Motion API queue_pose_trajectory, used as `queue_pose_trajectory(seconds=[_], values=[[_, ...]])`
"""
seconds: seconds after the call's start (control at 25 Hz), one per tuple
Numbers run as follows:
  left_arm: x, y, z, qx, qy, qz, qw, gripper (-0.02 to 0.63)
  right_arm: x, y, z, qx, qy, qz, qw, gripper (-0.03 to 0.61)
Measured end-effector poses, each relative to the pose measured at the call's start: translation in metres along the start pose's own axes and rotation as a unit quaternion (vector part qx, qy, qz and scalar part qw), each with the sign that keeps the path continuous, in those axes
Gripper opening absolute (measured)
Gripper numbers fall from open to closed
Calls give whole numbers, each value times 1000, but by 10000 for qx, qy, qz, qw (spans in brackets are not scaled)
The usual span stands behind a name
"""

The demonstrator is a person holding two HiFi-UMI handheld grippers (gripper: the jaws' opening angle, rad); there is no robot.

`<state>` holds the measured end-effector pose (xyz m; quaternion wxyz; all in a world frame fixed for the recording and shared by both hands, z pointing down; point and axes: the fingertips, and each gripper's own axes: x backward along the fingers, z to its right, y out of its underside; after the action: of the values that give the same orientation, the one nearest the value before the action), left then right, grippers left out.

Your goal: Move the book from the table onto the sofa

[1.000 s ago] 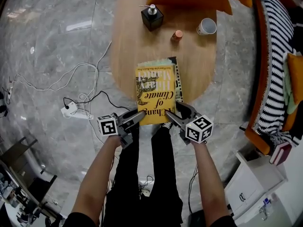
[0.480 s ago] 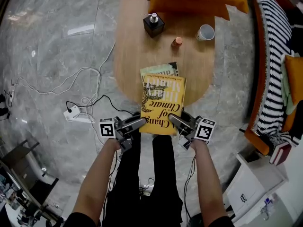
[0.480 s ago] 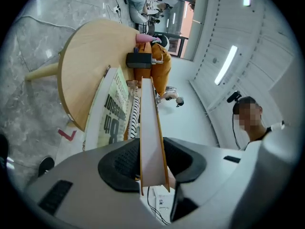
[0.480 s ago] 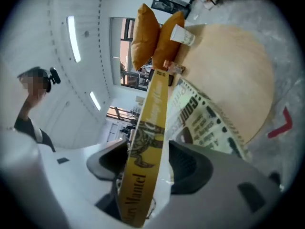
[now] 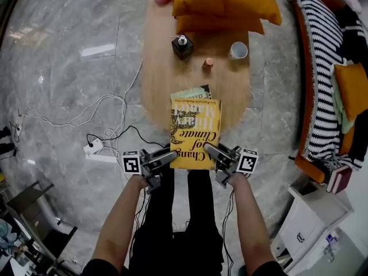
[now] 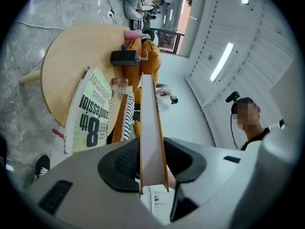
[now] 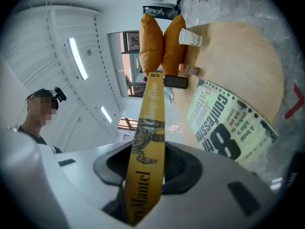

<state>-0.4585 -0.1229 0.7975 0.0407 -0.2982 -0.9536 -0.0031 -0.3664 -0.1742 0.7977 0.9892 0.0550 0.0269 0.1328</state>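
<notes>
The yellow book is lifted off the wooden table and hangs over its near edge, held from both sides. My left gripper is shut on its left near corner; in the left gripper view the page edge sits pinched between the pads. My right gripper has just been closing and now grips the right near corner, with the yellow spine squeezed between its pads. The striped sofa runs along the right side.
A pale green book stays on the table under the yellow one's far end. Farther back stand a black pump bottle, a small orange item, a white cup and orange cushions. Cables and a power strip lie left.
Both grippers have risen with the yellow book, lifting it off the green book and the table. The right gripper has rolled and its jaws have closed onto the book.
</notes>
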Motion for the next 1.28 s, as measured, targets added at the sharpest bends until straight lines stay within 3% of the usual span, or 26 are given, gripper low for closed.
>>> queue_pose_trajectory(seconds=[0.56, 0.68, 0.88, 1.28], values=[[35, 25, 117, -320, -45, -218, 9992, 153, -8, 36, -123, -152, -177, -8, 9997, 152], [38, 29, 147, -516, 13, -260, 9983, 153, -2, 43, -149, -24, 5, -5, 10000, 150], [55, 44, 203, -865, 162, -425, 9952, 153, -1, 67, -210, 223, -113, 251, 9994, 150], [69, 57, 232, -965, 258, -1049, 9895, 155, 2, 92, -247, 449, -167, 887, 9949, 150]])
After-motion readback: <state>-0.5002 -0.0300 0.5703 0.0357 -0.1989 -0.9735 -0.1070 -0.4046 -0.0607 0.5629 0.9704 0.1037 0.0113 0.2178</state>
